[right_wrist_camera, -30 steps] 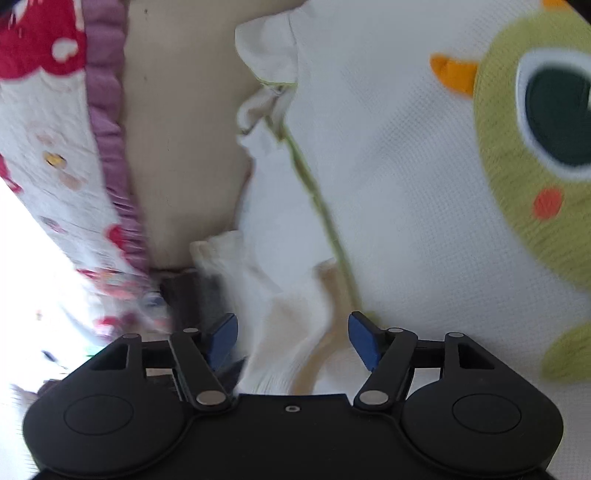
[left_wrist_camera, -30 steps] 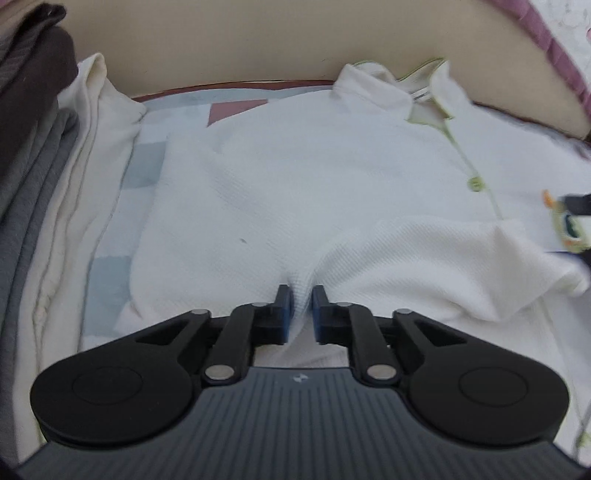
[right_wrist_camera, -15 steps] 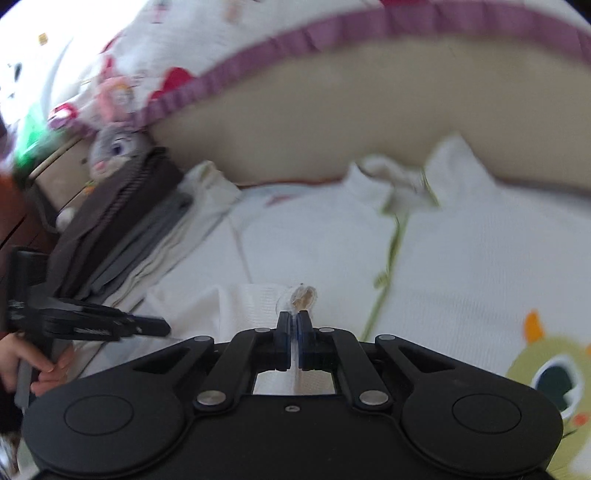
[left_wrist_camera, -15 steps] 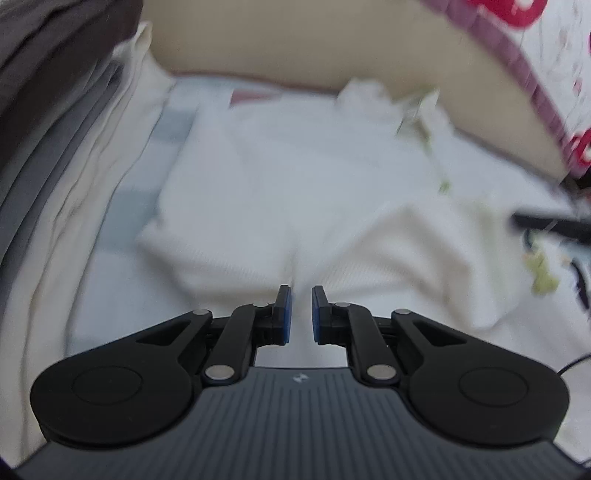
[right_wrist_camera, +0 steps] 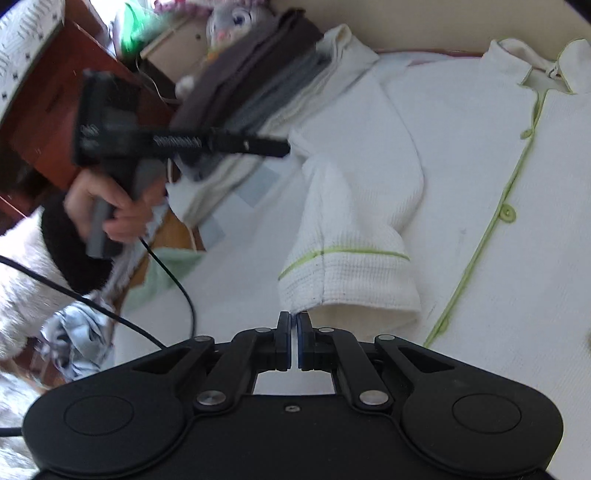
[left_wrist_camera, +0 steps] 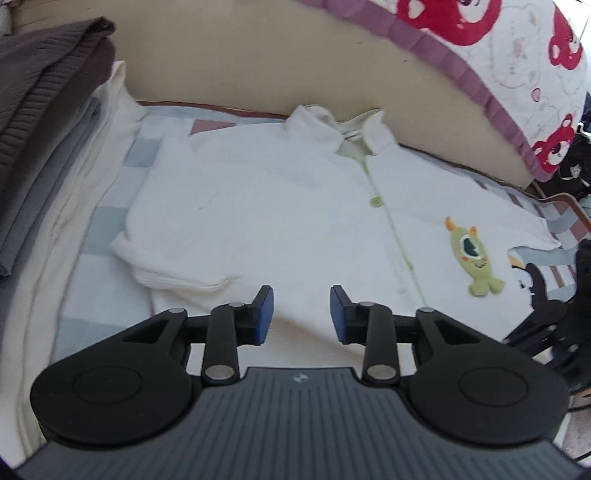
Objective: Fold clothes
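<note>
A white waffle-knit child's shirt with lime-green piping (left_wrist_camera: 288, 221) lies spread face-up on a bed whose sheet is a pale blue-and-white check (left_wrist_camera: 107, 214), its collar (left_wrist_camera: 340, 125) toward the beige headboard (left_wrist_camera: 240, 70) and a green button (left_wrist_camera: 376, 201) on the placket running down the front. A small green one-eyed monster patch (left_wrist_camera: 474, 258) sits on the chest to one side of the placket. One long sleeve (right_wrist_camera: 354, 236) is folded inward over the body of the shirt, its green-striped cuff (right_wrist_camera: 347, 280) pointing toward the right wrist camera. The right hand-held gripper (right_wrist_camera: 294, 332) has its blue-padded jaws drawn almost together, with only a thin slit between them, right at the edge of that cuff; whether any fabric is pinched in the slit cannot be told. The left hand-held gripper (left_wrist_camera: 301, 314) hovers over the lower part of the shirt with its blue pads spread wide apart and nothing between them; in the right wrist view it appears blurred, gripped by the person's left hand (right_wrist_camera: 110, 210) in a fluffy white sleeve with a dark cuff. Beside the shirt, along the edge of the bed, stands a stack of folded clothes in brown, grey and cream (left_wrist_camera: 40, 122). A grey plush rabbit (right_wrist_camera: 232, 22) sits behind the stack, near a reddish-brown wooden cabinet (right_wrist_camera: 40, 107). A white quilt with red bear prints and a purple border (left_wrist_camera: 517, 62) hangs over the headboard.
</note>
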`<state>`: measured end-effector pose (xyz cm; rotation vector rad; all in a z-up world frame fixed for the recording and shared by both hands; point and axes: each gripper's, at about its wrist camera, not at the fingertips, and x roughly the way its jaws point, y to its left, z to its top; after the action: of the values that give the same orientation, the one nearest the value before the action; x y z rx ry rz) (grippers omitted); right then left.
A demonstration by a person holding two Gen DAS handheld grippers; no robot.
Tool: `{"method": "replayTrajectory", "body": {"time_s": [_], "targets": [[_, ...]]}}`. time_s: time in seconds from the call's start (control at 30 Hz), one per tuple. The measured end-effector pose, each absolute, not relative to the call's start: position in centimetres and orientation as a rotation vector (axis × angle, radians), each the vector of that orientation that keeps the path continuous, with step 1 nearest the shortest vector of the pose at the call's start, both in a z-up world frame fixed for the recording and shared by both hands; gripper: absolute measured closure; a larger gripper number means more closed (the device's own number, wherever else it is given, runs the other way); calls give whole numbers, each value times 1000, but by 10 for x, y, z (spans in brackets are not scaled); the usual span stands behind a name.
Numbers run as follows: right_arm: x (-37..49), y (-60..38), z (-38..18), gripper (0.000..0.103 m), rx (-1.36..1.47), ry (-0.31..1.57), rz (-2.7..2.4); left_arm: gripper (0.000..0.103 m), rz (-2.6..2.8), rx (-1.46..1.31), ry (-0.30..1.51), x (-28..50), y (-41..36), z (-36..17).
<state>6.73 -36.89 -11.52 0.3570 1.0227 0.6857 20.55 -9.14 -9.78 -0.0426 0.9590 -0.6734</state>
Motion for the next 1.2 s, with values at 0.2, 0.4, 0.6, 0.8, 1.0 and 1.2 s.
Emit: {"method": "replayTrajectory", "body": {"time_s": [0.2, 0.4, 0.6, 0.8, 1.0, 1.2], "targets": [[57, -354, -118, 98, 306, 1079, 745, 55, -712, -190, 1156, 199, -103, -129], [41, -345, -123, 94, 309, 1121, 726, 55, -675, -290, 1169, 182, -103, -137], [37, -374, -115, 93, 453, 1090, 533, 55, -657, -442, 1173, 180, -94, -130], [28, -387, -108, 92, 337, 996, 346, 51, -599, -321, 1178, 167, -130, -129], [35, -386, -111, 92, 319, 1009, 328, 101, -581, -299, 1257, 168, -148, -152], [32, -410, -117, 56, 593, 1017, 322, 99, -514, -427, 1103, 147, -89, -123]]}}
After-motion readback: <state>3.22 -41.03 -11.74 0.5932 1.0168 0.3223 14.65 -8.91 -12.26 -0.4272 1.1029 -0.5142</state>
